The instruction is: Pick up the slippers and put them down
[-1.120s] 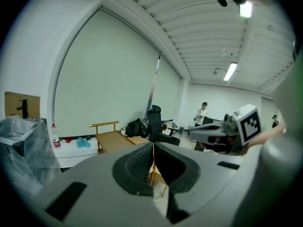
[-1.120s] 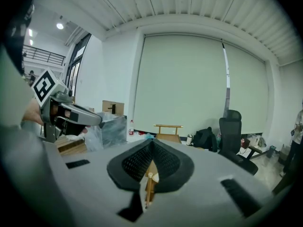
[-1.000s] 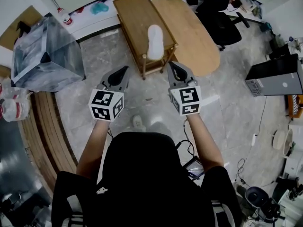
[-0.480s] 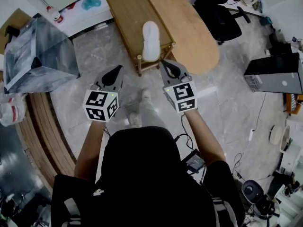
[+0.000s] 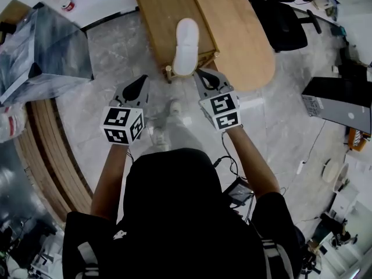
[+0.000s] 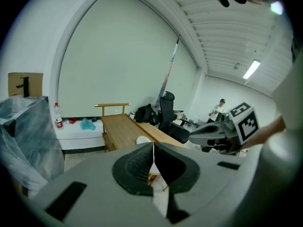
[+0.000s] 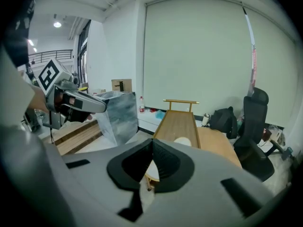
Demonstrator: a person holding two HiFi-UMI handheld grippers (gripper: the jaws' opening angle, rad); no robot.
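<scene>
Head view: one white slipper (image 5: 186, 45), smooth and elongated with rounded ends, is seen lying lengthwise at the near end of a narrow wooden bench (image 5: 160, 16). The bench top is made of pale, straight-grained planks and is edged by a low rim with turned corner posts. An oval wooden tabletop (image 5: 244, 34) of similar colour is set just beside it.

The left gripper (image 5: 141, 85) is held over the floor, short of the bench, and the right gripper (image 5: 204, 76) is held near the slipper's near end. Both are built of matt grey plastic and carry cubes printed with black-and-white square markers. In the left gripper view the dark, finely ribbed pads (image 6: 139, 164) are pressed together with nothing between them. In the right gripper view the pads (image 7: 165, 162) are likewise closed and empty, and the slipper (image 7: 181, 140) is seen beyond them on the bench.

The floor (image 5: 116, 68) is laid with glossy grey marble-patterned tiles. A large box wrapped in crinkled clear plastic (image 5: 43, 45) stands at the left, above curved wooden steps (image 5: 46, 150). A black office chair (image 5: 285, 22) is placed behind the oval top.
</scene>
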